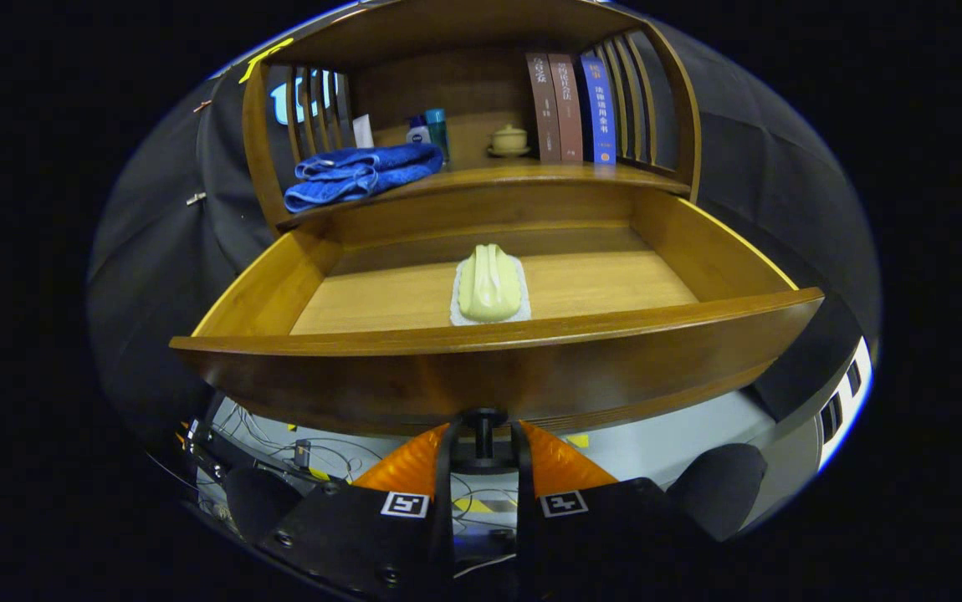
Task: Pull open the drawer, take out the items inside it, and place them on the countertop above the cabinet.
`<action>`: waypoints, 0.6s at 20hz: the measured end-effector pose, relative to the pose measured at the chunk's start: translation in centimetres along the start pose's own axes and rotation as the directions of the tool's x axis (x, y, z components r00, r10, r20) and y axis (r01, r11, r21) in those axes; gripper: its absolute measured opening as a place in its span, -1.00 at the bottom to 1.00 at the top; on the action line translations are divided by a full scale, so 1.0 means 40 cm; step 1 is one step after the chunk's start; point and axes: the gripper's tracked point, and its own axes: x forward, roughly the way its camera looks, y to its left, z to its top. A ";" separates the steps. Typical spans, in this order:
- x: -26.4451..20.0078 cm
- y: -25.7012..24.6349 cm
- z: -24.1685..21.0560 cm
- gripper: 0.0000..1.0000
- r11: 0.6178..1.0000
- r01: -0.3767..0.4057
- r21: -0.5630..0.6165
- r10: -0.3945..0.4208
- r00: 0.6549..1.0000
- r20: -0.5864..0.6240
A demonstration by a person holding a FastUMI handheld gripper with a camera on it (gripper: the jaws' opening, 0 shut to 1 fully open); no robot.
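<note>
The tool sits at the near face of the drawer, low and centred. Its two fingers are drawn close together, with only a narrow gap between them. In that gap stands the drawer's dark knob. The fingers flank the knob's stem on both sides and appear to clamp it; actual contact of each finger cannot be confirmed.

The drawer is pulled well out toward the tool. Its curved front panel lies just beyond the fingertips, and its two side walls run back to the cabinet.

On the drawer floor, near the middle, lies a pale green item resting on a white pad. It is well apart from both side walls and just behind the front panel.

Above the far end of the drawer is the counter. On its left side lies a folded blue towel, overhanging the near edge. Behind the towel stand two small bottles. A small lidded cup on a saucer stands near the middle at the back. To its right stand three upright books, close to the slatted right wall.
</note>
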 end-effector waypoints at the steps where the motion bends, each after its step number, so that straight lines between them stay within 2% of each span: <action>1: 0.013 0.007 -0.012 -0.31 1.000 0.001 -0.009 -0.001 1.000 -0.016; 4: 0.010 0.004 -0.010 -0.07 1.000 -0.001 -0.006 0.001 1.000 -0.028; 9: -0.020 -0.010 -0.035 0.98 1.000 0.026 0.001 -0.025 0.997 -0.071; 12: -0.090 -0.010 0.035 0.95 0.999 0.035 0.012 -0.035 0.999 -0.013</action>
